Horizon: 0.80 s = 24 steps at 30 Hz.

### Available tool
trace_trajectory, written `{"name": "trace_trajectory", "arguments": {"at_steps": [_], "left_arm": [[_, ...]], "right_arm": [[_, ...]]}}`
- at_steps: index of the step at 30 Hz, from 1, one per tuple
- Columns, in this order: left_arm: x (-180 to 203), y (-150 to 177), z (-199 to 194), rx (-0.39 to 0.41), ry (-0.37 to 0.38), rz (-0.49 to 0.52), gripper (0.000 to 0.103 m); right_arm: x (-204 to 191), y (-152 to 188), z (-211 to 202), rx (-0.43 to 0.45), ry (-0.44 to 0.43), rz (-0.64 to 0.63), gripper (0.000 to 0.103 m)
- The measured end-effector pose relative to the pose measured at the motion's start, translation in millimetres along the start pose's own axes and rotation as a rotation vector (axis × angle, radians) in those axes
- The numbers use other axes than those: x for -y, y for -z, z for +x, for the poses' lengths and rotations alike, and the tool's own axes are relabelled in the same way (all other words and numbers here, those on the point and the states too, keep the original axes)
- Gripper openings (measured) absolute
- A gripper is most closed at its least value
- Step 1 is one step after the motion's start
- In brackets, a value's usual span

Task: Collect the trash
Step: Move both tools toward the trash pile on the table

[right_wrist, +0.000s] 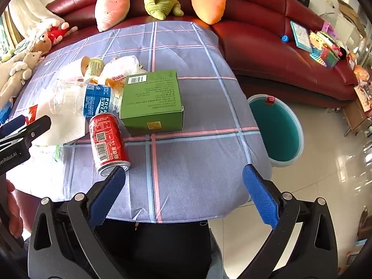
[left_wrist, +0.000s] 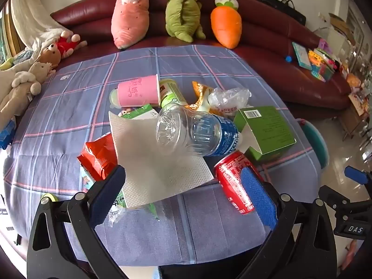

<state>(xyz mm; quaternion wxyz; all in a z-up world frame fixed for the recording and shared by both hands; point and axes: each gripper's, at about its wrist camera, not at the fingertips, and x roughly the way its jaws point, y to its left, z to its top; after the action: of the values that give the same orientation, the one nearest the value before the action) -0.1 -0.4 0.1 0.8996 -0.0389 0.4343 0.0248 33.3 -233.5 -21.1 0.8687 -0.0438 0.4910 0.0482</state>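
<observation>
The desk (right_wrist: 186, 162) carries a blue checked cloth, bare across its near and right parts; its right edge drops to tiled floor where a teal bin (right_wrist: 276, 127) stands at about 3 o'clock in the right wrist view, its inside showing only teal.

The trash sits in one heap on the desk's left and middle. A red can (right_wrist: 108, 139) lies on its side at the heap's near edge, just beside a green box (right_wrist: 152, 102) at its 1 o'clock. A clear bottle (left_wrist: 195, 131) with a blue label lies across a white napkin (left_wrist: 158, 162). Behind them, toward 12 o'clock, are a pink cup (left_wrist: 139, 90) on its side, a crumpled plastic bag (left_wrist: 229, 98) and an orange wrapper (left_wrist: 201, 90); a red snack packet (left_wrist: 100, 158) lies at 9 o'clock.

The left hand-held gripper (left_wrist: 183, 181) is spread wide, holding nothing, its pads flanking the napkin's near edge and the can. The right hand-held gripper (right_wrist: 183, 176) is likewise wide apart and holds nothing, over bare cloth, its left pad just by the can's base.

A red sofa (left_wrist: 267, 37) with plush toys (left_wrist: 181, 11) stands behind the desk.
</observation>
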Motion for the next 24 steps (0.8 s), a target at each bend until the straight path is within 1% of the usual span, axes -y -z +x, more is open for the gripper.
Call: {"name": "trace_trajectory", "arguments": {"at_steps": [15, 16, 24], "left_arm": [[-6.5, -0.7, -2.8, -0.001, -0.003, -0.003, 0.099], [-7.6, -1.2, -1.5, -0.002, -0.005, -0.003, 0.099], [-8.6, -4.1, -0.3, -0.005, -0.008, 0.0, 0.099]], "right_arm": [[3.3, -0.9, -2.9, -0.005, -0.01, 0.001, 0.097], [-0.1, -5.3, 0.1, -0.01, -0.003, 0.002, 0.097], [-0.6, -6.2, -0.1, -0.011, -0.002, 0.001, 0.097]]}}
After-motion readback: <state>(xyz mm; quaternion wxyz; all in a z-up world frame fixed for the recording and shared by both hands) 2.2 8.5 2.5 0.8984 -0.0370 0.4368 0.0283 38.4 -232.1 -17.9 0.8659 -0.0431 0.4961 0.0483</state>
